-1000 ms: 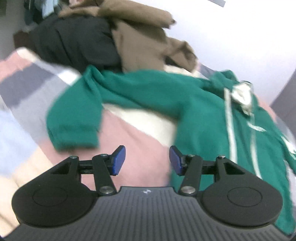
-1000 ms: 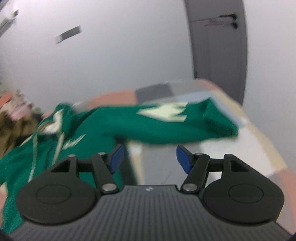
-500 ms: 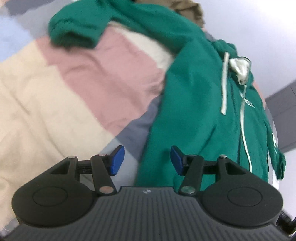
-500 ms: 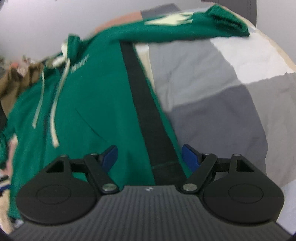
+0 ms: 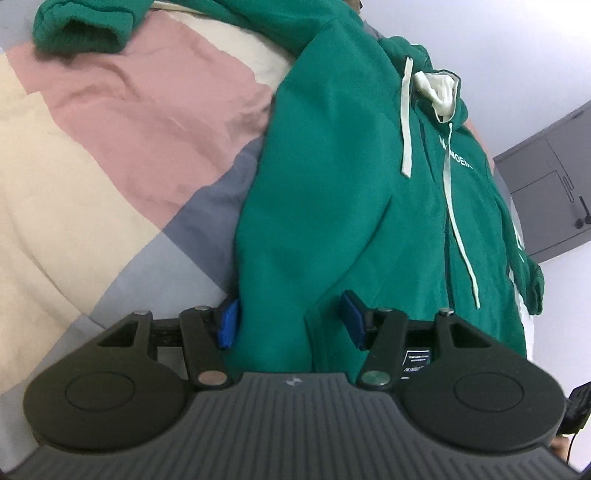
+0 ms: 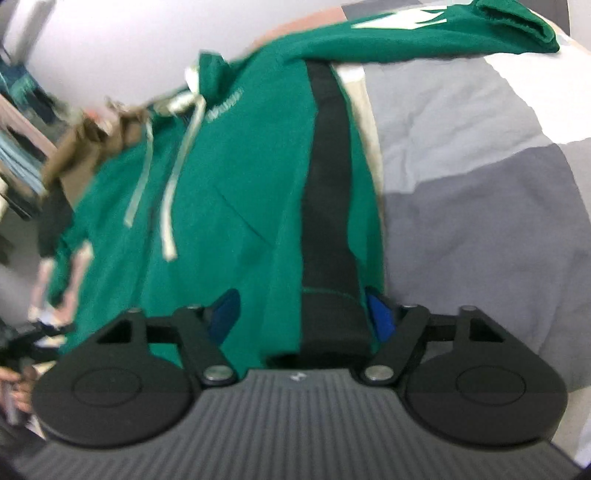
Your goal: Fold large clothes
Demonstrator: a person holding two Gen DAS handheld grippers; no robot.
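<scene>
The green hoodie (image 5: 332, 192) lies face up on the patchwork quilt (image 5: 110, 155), sleeves spread to either side, and both grippers sit at its bottom hem. The left gripper (image 5: 290, 321) has its jaws apart around the hem's left corner, the cloth between the pads but not pinched. The right gripper (image 6: 301, 314) is closing its jaws around the right corner, where a black side panel (image 6: 327, 206) runs down to the hem; the pads do not yet press. The risk, as I judge it, is an uneven grab: one pad could catch only the top layer, or take quilt along with cloth, and the lift would then skew the fold or drag the bedding. The loose drawstrings (image 5: 406, 118) could also slide and end up trapped inside the fold. The left view shows the left cuff (image 5: 81, 27) bunched near the top and a grey door (image 5: 546, 192) beyond; the right view alone shows the black panel, the right sleeve (image 6: 424, 27) with its white print, and a brown garment (image 6: 92, 144) past the hood, though this view is blurred.
</scene>
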